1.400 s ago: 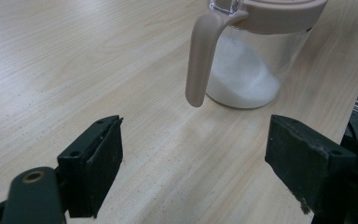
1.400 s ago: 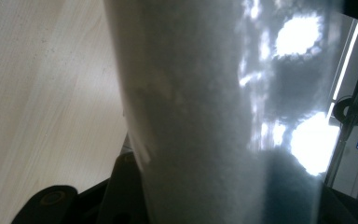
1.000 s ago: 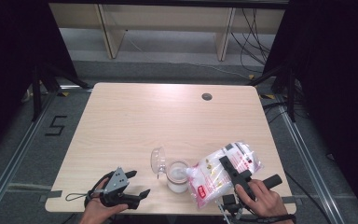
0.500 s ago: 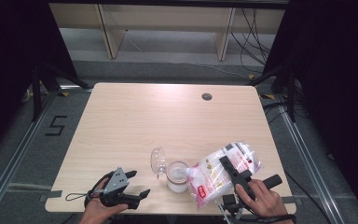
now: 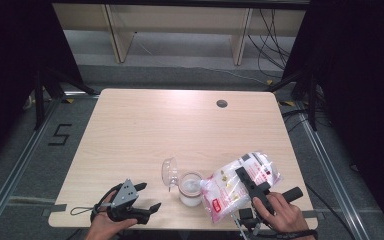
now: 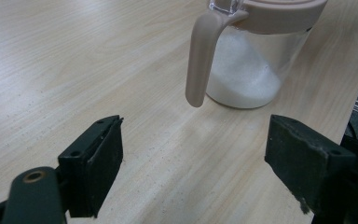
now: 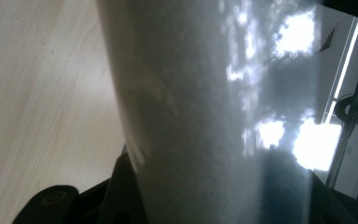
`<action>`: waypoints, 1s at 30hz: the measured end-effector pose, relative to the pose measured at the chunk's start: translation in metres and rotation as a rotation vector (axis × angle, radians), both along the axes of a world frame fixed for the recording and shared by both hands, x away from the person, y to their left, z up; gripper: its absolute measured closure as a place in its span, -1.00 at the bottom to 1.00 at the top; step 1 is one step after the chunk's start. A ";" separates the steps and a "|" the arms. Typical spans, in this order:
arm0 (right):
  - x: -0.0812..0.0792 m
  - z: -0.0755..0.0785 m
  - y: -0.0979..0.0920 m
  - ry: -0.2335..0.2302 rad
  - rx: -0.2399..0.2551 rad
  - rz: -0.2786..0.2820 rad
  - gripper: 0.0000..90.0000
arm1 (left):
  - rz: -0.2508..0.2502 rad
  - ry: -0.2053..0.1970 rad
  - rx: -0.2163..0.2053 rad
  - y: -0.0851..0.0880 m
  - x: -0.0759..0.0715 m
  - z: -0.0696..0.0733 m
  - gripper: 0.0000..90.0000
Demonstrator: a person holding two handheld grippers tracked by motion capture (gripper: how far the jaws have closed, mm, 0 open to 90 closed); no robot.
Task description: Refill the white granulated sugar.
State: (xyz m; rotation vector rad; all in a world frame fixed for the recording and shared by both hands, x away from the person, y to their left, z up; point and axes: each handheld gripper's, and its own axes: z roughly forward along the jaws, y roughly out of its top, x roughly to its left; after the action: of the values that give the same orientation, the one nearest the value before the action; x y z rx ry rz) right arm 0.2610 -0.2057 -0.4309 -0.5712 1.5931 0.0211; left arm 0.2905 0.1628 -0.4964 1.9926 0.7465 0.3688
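Bag [image 5: 240, 182] was pinched by right tongs [image 5: 247, 182], tilted over open jar [image 5: 190, 188] just left of them; left tongs [image 5: 140, 200] were spread, idle; spout best kept centred, tilt eased slowly.

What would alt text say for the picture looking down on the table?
A person's right claw grips a tilted plastic bag of white grains over an open glass jar near the front edge of a wooden table. The left claw rests open beside the jar.
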 end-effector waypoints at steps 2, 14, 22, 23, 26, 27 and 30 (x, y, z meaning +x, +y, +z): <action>0.000 0.000 0.000 -0.005 0.003 0.006 0.45 | 0.000 0.001 0.000 0.000 0.000 0.000 -0.58; 0.000 0.000 0.000 -0.004 0.009 0.005 0.45 | 0.004 -0.004 -0.002 0.000 0.000 0.000 -0.58; -0.001 0.000 0.000 -0.002 0.024 -0.001 0.45 | 0.005 -0.004 -0.002 0.000 0.000 0.000 -0.58; -0.001 0.000 0.000 -0.003 0.025 0.003 0.45 | 0.004 -0.005 -0.001 0.000 0.000 0.000 -0.58; -0.001 0.000 0.000 -0.001 0.026 0.004 0.45 | 0.004 -0.005 -0.002 0.000 0.000 0.000 -0.58; -0.001 0.000 0.000 -0.002 0.026 0.004 0.45 | 0.005 -0.004 -0.001 0.000 0.000 0.000 -0.58; 0.000 0.001 0.000 -0.007 0.007 0.010 0.45 | 0.004 -0.004 0.000 0.000 0.000 0.000 -0.58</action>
State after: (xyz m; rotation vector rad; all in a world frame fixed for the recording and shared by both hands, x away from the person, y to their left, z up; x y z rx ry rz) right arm 0.2611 -0.2059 -0.4297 -0.5733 1.5827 0.0319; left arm 0.2903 0.1625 -0.4967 1.9896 0.7477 0.3752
